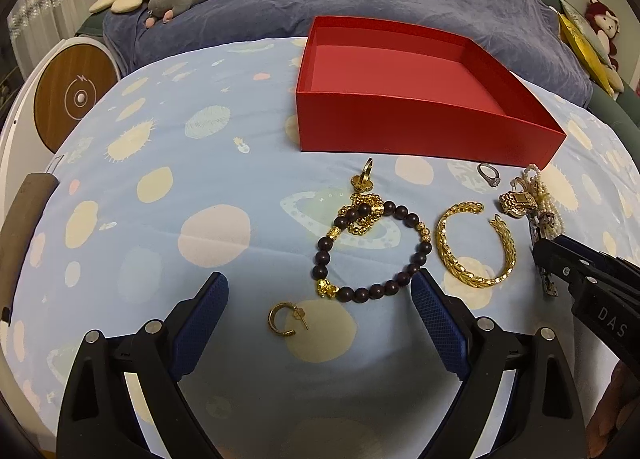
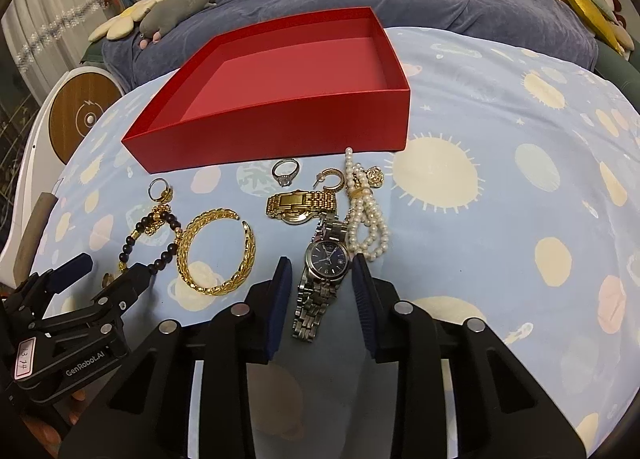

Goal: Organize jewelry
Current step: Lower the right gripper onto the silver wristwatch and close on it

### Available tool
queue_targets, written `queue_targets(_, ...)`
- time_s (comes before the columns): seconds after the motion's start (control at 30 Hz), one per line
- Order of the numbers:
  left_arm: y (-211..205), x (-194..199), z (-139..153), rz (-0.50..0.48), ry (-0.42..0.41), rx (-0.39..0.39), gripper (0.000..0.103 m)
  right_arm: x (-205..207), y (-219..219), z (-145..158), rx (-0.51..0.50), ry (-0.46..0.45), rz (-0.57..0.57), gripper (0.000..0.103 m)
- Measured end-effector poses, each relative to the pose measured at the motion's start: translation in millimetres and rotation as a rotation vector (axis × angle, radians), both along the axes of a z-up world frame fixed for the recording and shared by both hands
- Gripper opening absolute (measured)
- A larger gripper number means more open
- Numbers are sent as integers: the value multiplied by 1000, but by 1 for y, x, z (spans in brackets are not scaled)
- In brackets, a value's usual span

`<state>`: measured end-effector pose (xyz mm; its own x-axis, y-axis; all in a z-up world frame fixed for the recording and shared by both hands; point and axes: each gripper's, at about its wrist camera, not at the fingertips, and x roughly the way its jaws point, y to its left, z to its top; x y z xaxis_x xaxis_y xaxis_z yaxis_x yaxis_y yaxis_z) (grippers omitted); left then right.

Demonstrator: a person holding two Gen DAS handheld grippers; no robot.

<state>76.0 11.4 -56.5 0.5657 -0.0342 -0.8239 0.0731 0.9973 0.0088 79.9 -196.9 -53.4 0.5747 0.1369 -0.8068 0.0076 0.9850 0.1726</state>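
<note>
In the left wrist view, the left gripper (image 1: 320,291) hangs low over the planet-print bedsheet (image 1: 192,187) with its jaws spread wide and nothing between them; a gold hoop earring (image 1: 286,319) lies on the cloth between the blue pads (image 1: 202,323), touching neither. Just beyond the fingertips, at twelve o'clock, sits a dark bead bracelet (image 1: 374,251) with gold spacers, its far side overlapping a gold chain (image 1: 360,213) and a gold ring (image 1: 365,175). At about two o'clock from the bracelet lies an open gold cuff bangle (image 1: 474,243), and past it a small silver ring (image 1: 490,175). The empty red box (image 1: 420,135) stands farther back, at twelve to one o'clock. In the right wrist view, the right gripper (image 2: 322,263) is also parted, its jaws straddling a silver wristwatch (image 2: 326,259) with a dark blue dial, without clamping it. At twelve o'clock from the watch lies a gold watch (image 2: 300,205); at one o'clock a pearl bracelet (image 2: 366,215), with a second gold hoop earring (image 2: 332,179) beside it.
</note>
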Motion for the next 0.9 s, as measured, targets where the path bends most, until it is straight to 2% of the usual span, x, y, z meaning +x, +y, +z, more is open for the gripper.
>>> queue_targets(0.2, -4, 2, 1, -1, -4, 8, 90, -1, -1, 2, 35, 6, 2, 21)
queue_targets(0.37, -7, 3, 2, -1, -7, 10, 90, -8, -1, 13, 48, -19, 13, 5)
queue_targets(0.67, -9, -4, 5, 7, -12, 27, 90, -14, -3, 18, 82, -7, 11, 2)
queue_targets(0.9, -3, -9, 7, 16, -16, 31, 90, -13, -1, 13, 92, 18, 13, 4)
